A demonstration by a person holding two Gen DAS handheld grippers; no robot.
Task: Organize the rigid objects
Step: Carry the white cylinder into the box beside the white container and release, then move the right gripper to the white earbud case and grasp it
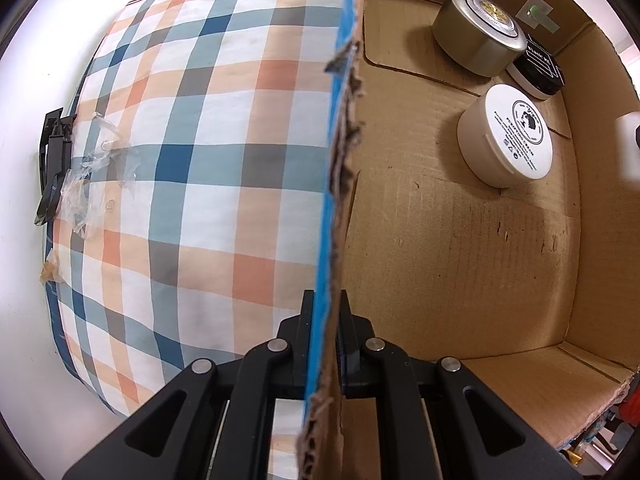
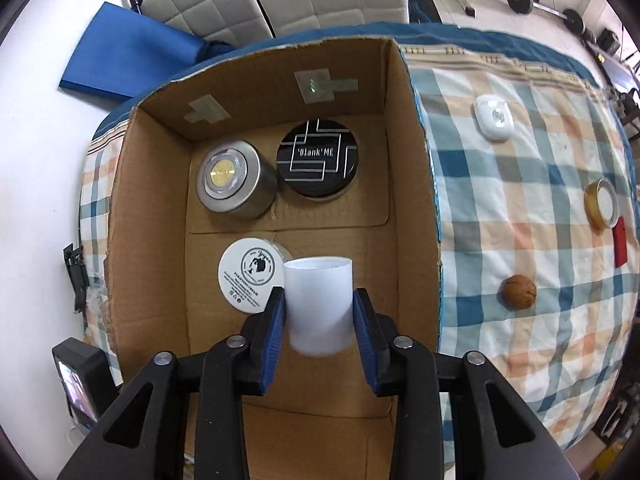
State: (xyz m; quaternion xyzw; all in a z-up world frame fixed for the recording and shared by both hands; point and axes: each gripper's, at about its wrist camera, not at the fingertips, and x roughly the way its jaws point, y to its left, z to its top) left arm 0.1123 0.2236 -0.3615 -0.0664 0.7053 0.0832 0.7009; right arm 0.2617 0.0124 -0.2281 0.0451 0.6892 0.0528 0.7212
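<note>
Left claw [image 1: 326, 296]: nearly closed, clamped on the torn top edge of the box [image 1: 344, 160] side wall, one finger outside against the blue face, one inside. It points straight down.

Right claw [image 2: 319, 292]: partly open over the box interior, also pointing down. A white cup [image 2: 320, 308] sits between the blue pads [image 2: 272, 344]. The pad tips lie at the cup's sides; further back there are gaps. Cannot tell whether the pads press on it.

Cup position: above the box floor, just right of the white jar [image 2: 248, 276], whose edge it overlaps in the right wrist view. Cannot tell whether the cup rests on the floor.

Box contents, near to far:
- white jar, printed lid up, near the left wall
- silver tin [image 2: 234, 180], gold centre on its lid, back left
- black tin [image 2: 316, 162], line pattern on its lid, back right, touching or just beside the silver tin

Both tins stand near the far wall, which carries two taped patches.

The box stands on a checked cloth [image 2: 520, 208]. Loose on the cloth to the right of the box, near to far:
- walnut [image 2: 519, 291]
- red block [image 2: 620, 248], at the edge of view
- gold ring [image 2: 600, 204], just beside the red block
- small white gadget [image 2: 494, 118], farthest

On the other side of the box: crumpled clear wrap [image 1: 96, 168] and a black clip [image 1: 52, 168] at the cloth's edge.
</note>
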